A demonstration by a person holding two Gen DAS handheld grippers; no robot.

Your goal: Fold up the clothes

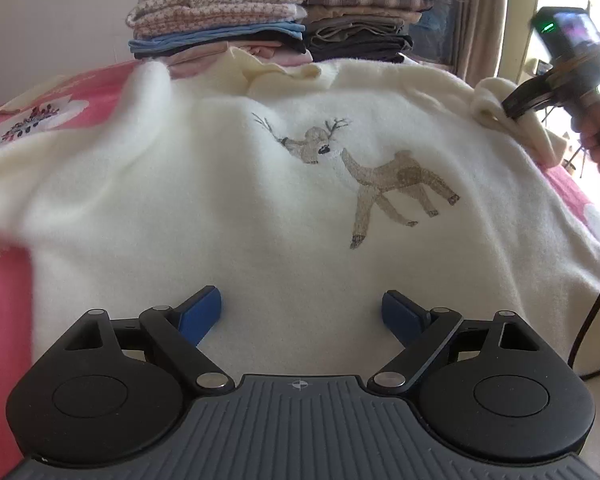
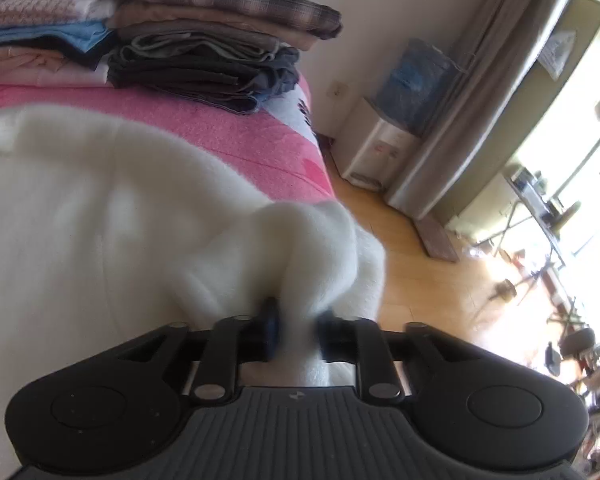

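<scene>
Two stacks of folded clothes [image 1: 276, 20] sit side by side at the far end of the pink quilted bedspread [image 1: 4, 320]: the left one is topped by a nubby pink-and-white houndstooth knit, the right one by a brown plaid flannel over dark denim. Spread across the bedspread in front of them lies the fluffy cream fleece sweater [image 1: 220, 208], soft and thick, with an embroidered tan reindeer [image 1: 364, 168] on its chest. The left gripper [image 1: 302, 312] hovers over the sweater's lower part with its blue-padded fingers [image 1: 202, 312] spread wide, holding nothing. The right gripper [image 2: 296, 320] has its jaws pinched on a bunched fold of the sweater at the bed's right edge, lifting it slightly. Beyond the bed are a pale wall, a wooden plank floor [image 2: 400, 264], a beige curtain [image 2: 480, 80] and a white water dispenser [image 2: 380, 152] with a blue bottle.
</scene>
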